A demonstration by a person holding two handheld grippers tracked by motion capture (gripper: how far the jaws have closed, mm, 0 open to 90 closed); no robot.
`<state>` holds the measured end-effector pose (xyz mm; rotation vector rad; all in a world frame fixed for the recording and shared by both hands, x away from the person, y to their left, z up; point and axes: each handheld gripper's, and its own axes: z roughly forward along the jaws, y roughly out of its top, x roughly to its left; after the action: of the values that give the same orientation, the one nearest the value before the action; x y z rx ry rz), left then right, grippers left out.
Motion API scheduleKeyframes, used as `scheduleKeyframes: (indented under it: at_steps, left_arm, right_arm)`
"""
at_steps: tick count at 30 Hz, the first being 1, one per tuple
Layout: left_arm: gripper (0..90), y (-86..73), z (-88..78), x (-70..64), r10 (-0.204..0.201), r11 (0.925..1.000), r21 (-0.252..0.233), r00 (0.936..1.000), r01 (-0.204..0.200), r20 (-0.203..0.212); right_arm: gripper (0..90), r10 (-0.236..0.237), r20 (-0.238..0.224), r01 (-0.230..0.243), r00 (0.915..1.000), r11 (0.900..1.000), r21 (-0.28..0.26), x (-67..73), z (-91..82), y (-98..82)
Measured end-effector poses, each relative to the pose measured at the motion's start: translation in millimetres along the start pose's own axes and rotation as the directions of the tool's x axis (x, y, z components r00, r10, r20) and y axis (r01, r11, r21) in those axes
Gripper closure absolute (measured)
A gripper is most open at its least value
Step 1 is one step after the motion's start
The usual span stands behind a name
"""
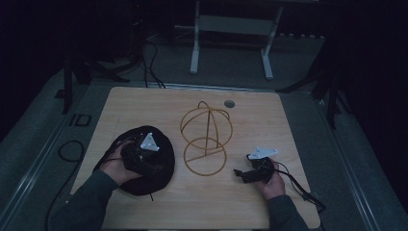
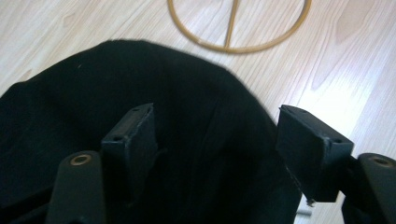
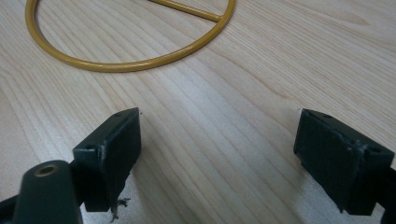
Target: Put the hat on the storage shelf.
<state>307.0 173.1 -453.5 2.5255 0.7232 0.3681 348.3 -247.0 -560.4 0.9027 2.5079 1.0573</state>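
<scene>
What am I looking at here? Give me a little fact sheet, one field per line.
Surface: wooden table
Dark item: black hat, lying on the table's left side
Wire item: golden wire stand, upright at the middle, round base on the wood
Left tool: over the hat, jaws apart, fabric between them but not pinched
Right tool: jaws wide open over bare wood, nothing between them, near the stand's base ring
Hat and stand: apart, not touching
</scene>
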Motion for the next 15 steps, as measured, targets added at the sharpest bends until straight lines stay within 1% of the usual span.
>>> scheduleKeyframes:
  at_steps: [1,3,7,9,12,15]
  left_arm:
    - [26.3,-0.6,-1.4,0.8,0.007,1.0000,0.007,0.9999,-0.007,-0.007]
    - [24.9,-1.9,-3.6,3.4,0.017,0.9997,0.015,0.9998,-0.017,-0.002]
    - [24.5,-4.3,-4.3,10.4,0.023,0.9994,0.023,0.9992,-0.024,0.033]
    - [24.5,-4.5,-4.6,13.2,0.032,0.9989,0.033,0.9986,-0.034,0.042]
    - [24.3,-3.9,-5.4,15.3,0.049,0.9977,0.045,0.9976,-0.051,0.049]
    - [24.1,-2.9,-6.1,16.2,0.067,0.9955,0.064,0.9970,-0.069,0.039]
  right_arm:
    - [14.6,-0.001,0.000,0.001,1.0000,1.000,0.000,-0.1,0.1,0.1]
    - [14.6,-0.001,-0.001,0.001,1.0000,1.000,0.000,-0.1,0.3,0.3]
    - [14.6,-0.001,-0.001,0.001,1.0000,1.000,0.000,-0.2,0.6,0.6]
    - [14.6,-0.001,-0.001,0.001,1.0000,1.000,0.000,-0.2,0.6,0.6]
    - [14.6,-0.001,-0.001,0.001,1.0000,1.000,0.000,-0.2,0.6,0.6]
    - [14.6,0.000,-0.002,0.000,1.0000,1.000,0.001,-0.1,0.5,0.6]
